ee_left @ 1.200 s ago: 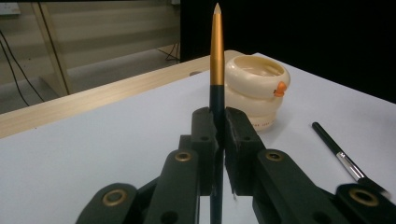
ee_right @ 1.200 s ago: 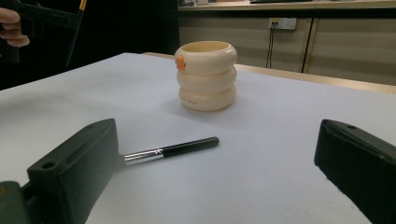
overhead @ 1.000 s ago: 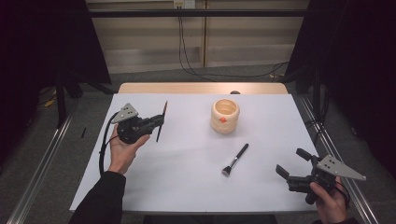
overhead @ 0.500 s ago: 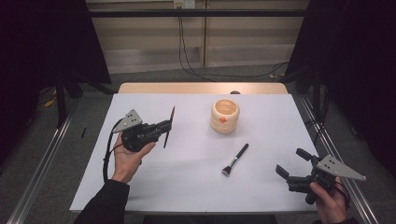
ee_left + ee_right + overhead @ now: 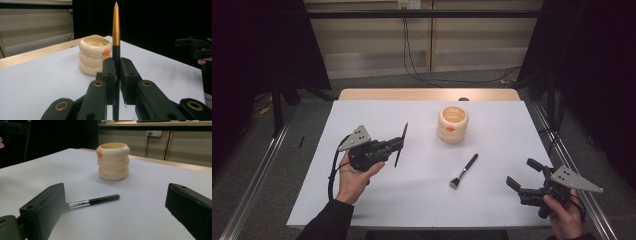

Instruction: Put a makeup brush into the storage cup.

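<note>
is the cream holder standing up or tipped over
Upright: the holder stands on its base on the table, open mouth facing up, seen in both tongs' views too.

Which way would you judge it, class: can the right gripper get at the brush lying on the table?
Probably yes. The right gripper is open, and bare table lies between it and the brush; the cup stands farther back.
</note>
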Tool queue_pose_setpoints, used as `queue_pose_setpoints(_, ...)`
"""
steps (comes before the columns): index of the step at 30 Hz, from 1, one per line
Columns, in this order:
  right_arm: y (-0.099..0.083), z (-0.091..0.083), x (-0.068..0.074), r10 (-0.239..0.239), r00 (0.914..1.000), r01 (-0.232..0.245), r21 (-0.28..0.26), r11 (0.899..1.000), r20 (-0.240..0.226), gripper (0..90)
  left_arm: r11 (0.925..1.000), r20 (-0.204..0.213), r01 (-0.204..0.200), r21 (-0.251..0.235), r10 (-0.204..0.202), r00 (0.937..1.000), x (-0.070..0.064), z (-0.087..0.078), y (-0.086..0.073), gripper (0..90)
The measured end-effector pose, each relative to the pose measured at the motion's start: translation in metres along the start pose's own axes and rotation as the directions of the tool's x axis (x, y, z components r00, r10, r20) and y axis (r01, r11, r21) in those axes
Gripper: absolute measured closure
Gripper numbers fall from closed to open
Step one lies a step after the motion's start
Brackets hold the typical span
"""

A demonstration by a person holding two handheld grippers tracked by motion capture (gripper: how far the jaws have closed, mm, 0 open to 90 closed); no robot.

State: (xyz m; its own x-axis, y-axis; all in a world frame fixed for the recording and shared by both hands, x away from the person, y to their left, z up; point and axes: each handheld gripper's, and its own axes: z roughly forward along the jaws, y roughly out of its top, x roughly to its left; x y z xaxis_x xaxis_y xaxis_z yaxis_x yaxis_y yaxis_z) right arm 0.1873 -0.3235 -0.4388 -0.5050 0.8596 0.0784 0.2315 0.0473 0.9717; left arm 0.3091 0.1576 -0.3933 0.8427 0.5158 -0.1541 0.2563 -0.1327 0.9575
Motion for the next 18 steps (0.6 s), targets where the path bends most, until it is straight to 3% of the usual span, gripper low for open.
queue_pose_setpoints(4,0.002,0.002,0.0,-0.001,0.9999,0.001,-0.001,1.0,-0.014,2.6,1.0,0.016,0.0,0.0,0.0,0.9999,-0.005,0.002,-0.001,83.2)
queue_pose_setpoints(9,0.01,0.009,0.007,-0.012,0.9978,0.01,-0.022,1.0,-0.066,2.8,1.0,0.037,0.007,-0.001,-0.007,0.9993,-0.011,0.004,-0.001,83.2)
queue_pose_setpoints(14,0.018,0.019,0.015,-0.041,0.9918,0.04,-0.011,0.999,-0.121,5.0,0.9999,0.051,0.012,0.011,-0.013,0.9986,-0.014,0.007,-0.003,83.2)
queue_pose_setpoints(16,0.021,0.025,0.018,-0.031,0.9906,0.03,-0.007,1.0,-0.133,6.8,0.9998,0.055,0.007,0.018,-0.008,0.9984,-0.016,0.008,-0.005,83.2)
queue_pose_setpoints(18,0.024,0.029,0.021,-0.026,0.9836,0.024,-0.013,1.0,-0.179,6.8,0.9998,0.057,0.002,0.02,-0.003,0.9984,-0.019,0.009,-0.006,83.2)
